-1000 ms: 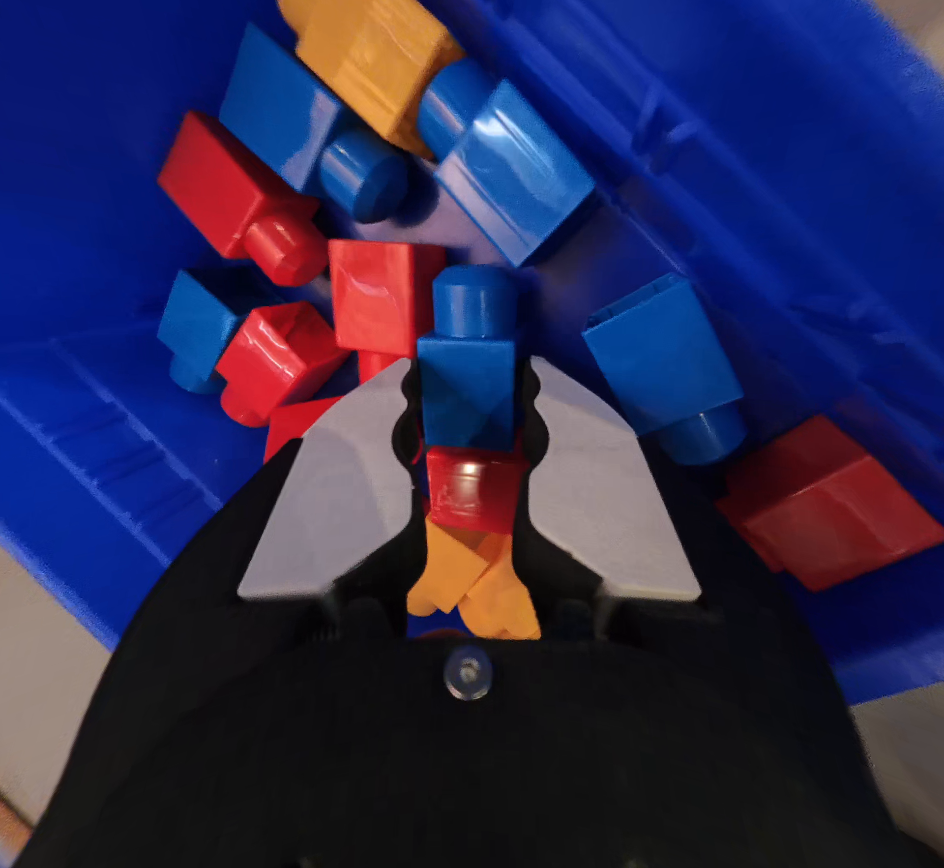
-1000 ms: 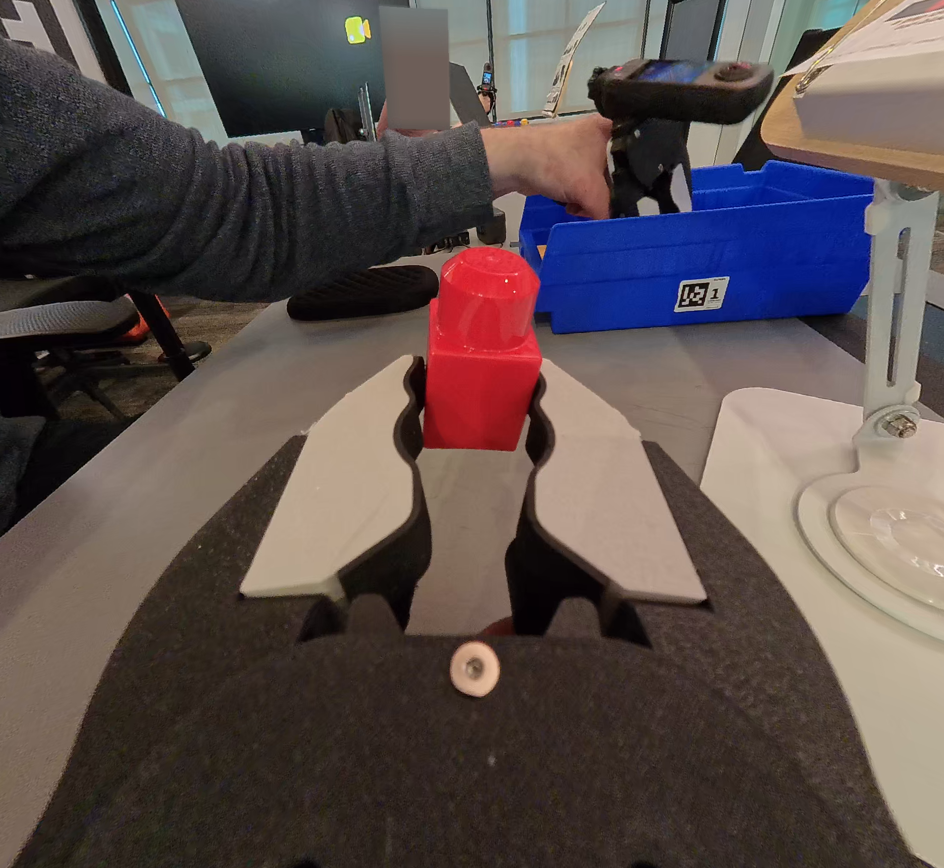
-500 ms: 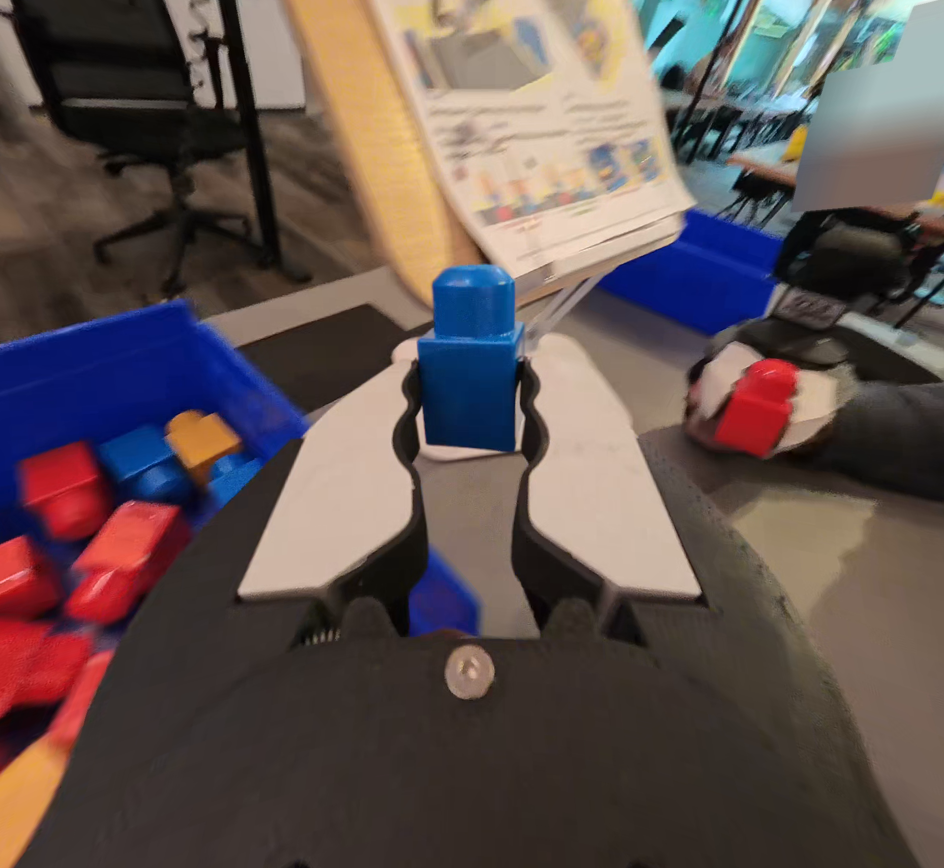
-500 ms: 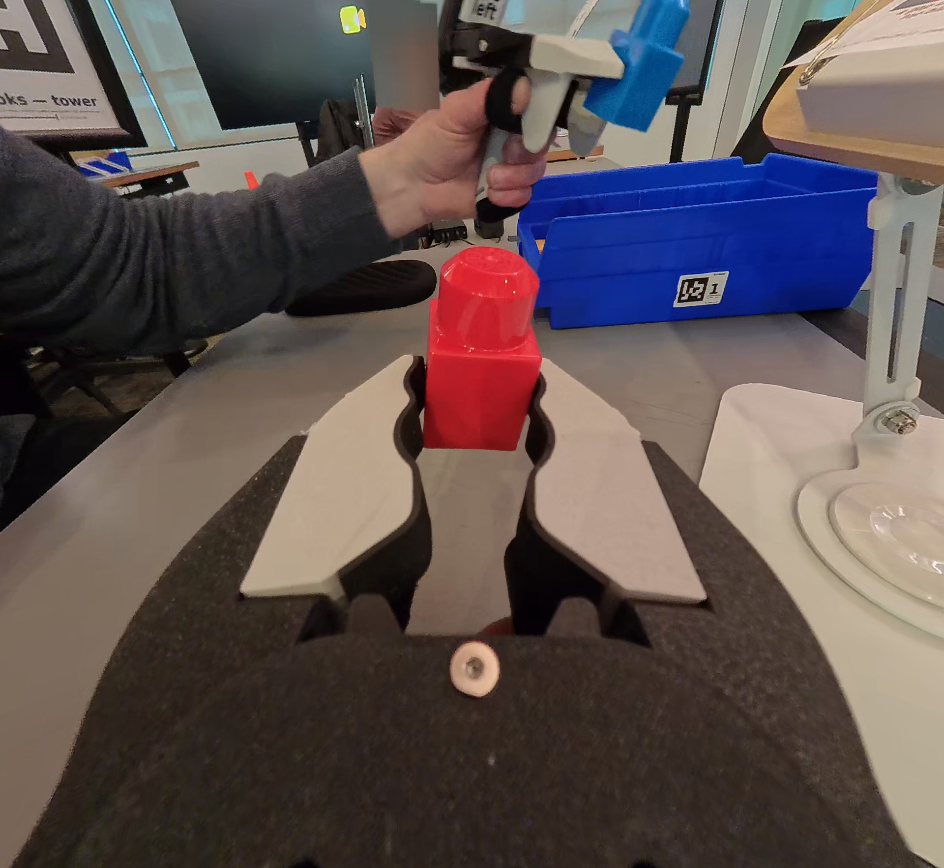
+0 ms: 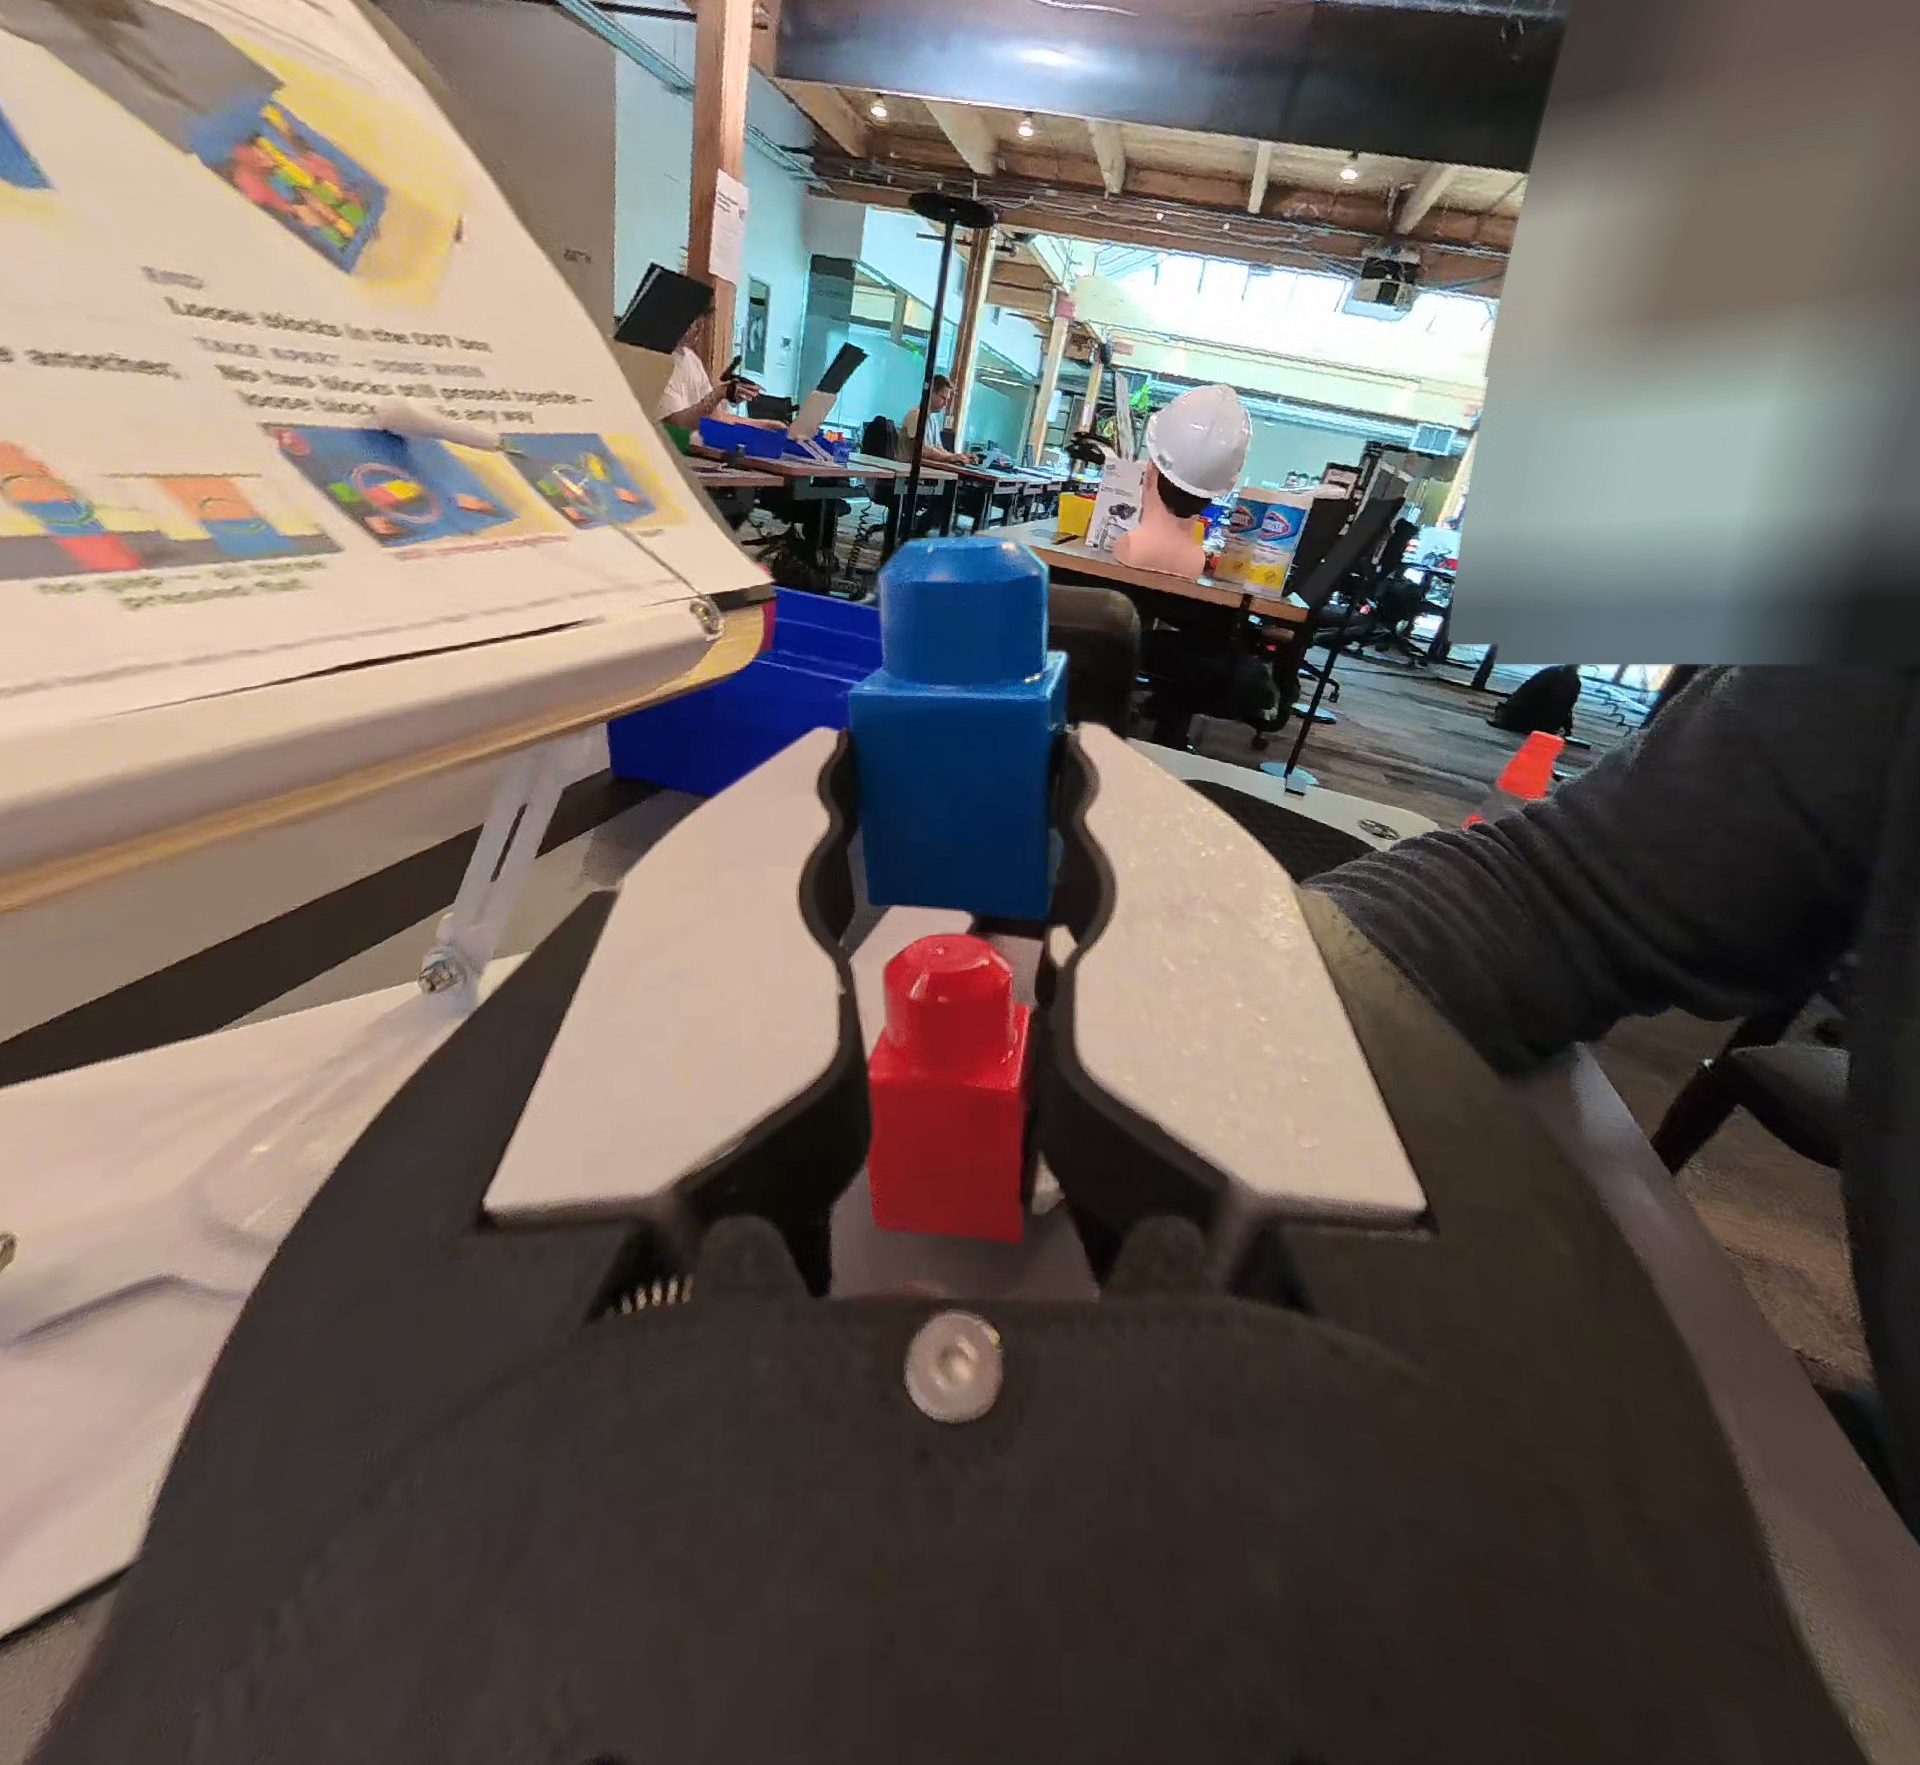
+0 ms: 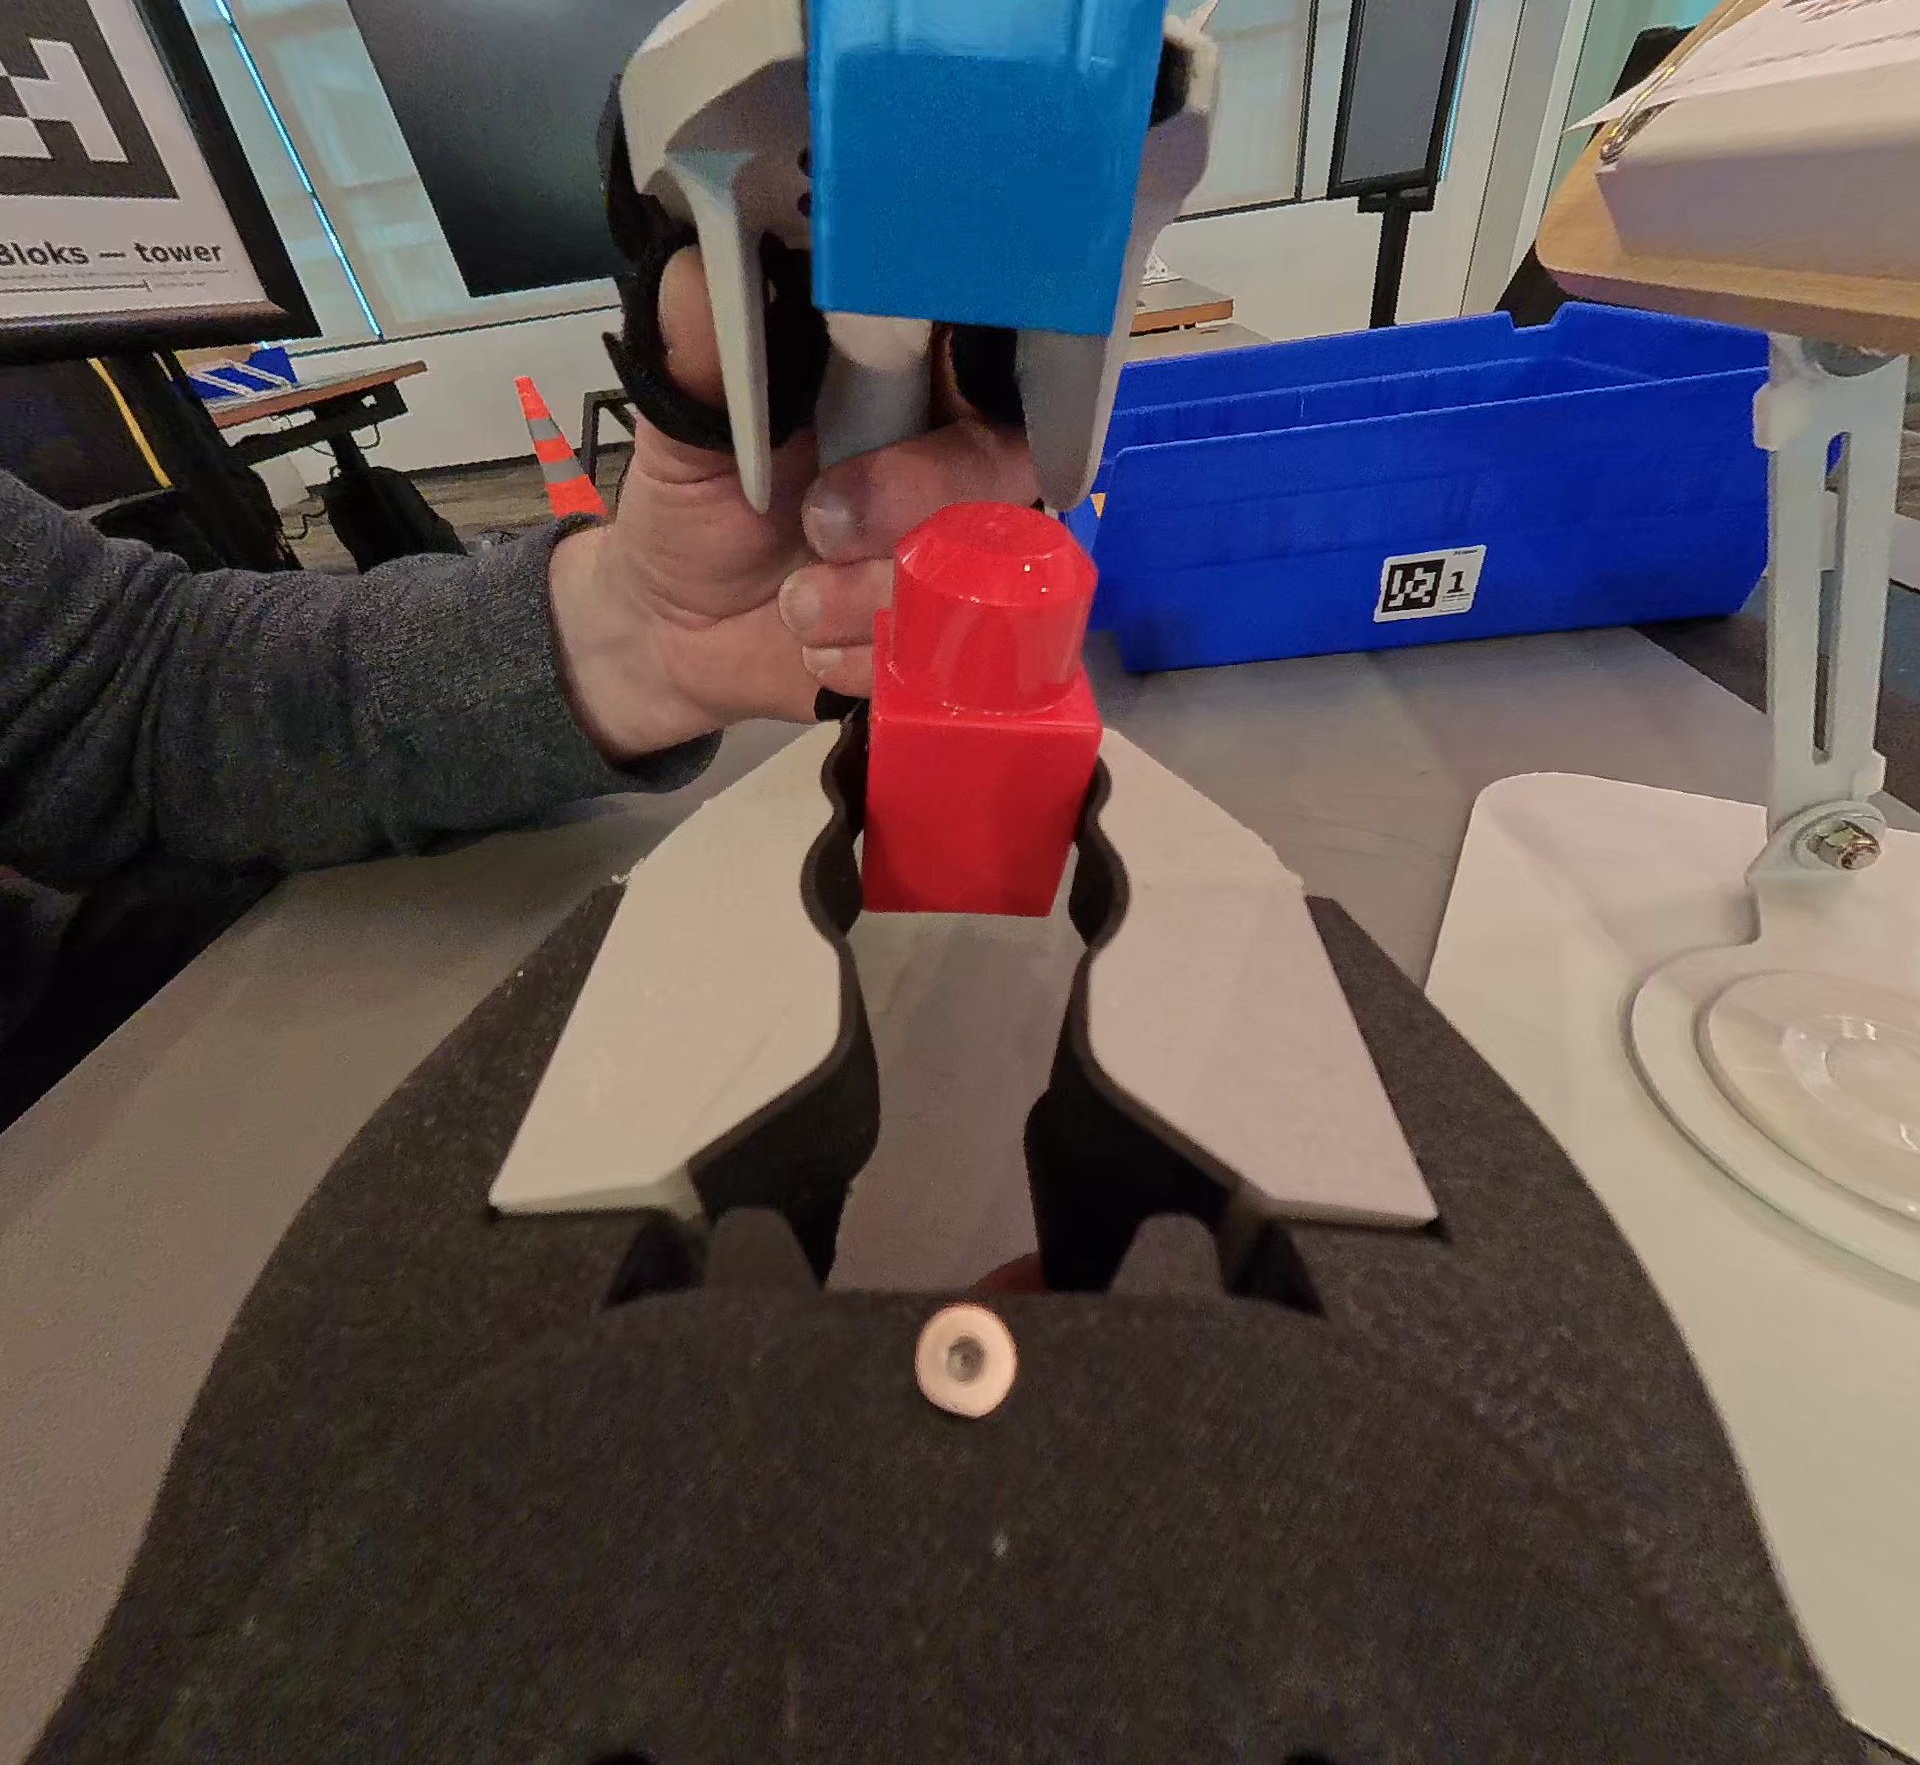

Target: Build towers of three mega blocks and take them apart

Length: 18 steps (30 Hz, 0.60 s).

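- The grey bench (image 6: 1351,728) carried a blue bin (image 6: 1455,468) at its far side, behind both tools.
- The left tool (image 5: 956,822) was clamped on a blue block (image 5: 956,770), stud up, held in the air.
- The right tool (image 6: 971,822) was clamped on a red block (image 6: 977,780), stud up, low over the bench.
- The blue block hung directly above the red block, with a gap between them.

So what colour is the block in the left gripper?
Blue block; clearest in the left wrist view.
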{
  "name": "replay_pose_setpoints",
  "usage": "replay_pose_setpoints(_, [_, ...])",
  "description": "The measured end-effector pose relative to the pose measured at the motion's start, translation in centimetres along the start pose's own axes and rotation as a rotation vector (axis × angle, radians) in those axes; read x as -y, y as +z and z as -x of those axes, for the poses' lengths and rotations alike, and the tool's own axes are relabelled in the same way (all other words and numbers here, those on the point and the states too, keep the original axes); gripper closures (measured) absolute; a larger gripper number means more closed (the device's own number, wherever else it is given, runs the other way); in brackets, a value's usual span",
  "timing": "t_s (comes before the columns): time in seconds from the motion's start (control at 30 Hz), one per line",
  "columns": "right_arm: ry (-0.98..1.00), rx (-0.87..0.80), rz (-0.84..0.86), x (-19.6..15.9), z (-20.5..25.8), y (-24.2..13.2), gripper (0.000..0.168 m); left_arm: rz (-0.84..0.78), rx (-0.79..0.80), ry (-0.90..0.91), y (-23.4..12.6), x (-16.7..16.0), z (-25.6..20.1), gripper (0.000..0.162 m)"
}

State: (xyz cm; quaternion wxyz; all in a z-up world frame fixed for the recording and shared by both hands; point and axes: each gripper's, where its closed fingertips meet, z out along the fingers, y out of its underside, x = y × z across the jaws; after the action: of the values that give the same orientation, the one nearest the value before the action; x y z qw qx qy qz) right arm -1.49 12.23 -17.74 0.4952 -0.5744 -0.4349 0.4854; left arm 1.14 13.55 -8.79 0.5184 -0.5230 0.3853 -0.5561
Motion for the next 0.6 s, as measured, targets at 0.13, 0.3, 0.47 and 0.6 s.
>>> replay_pose_setpoints(0.13, [0.004,0.003,0.000,0.0,0.0,0.0,0.131,0.017,-0.028,0.000,0.2,-0.7,-0.1,0.126])
replay_pose_setpoints(0.3, [0.006,0.006,0.001,0.0,0.0,0.0,0.131,0.035,-0.042,-0.027,0.4,-2.2,0.1,0.126])
replay_pose_setpoints(0.47, [0.007,0.001,-0.005,0.1,0.0,-0.1,0.131,0.048,-0.032,-0.043,0.3,-3.1,0.6,0.126])
replay_pose_setpoints(0.6, [0.013,-0.001,-0.009,0.1,-0.1,-0.1,0.131,0.052,-0.038,-0.055,0.3,-3.7,0.6,0.126])
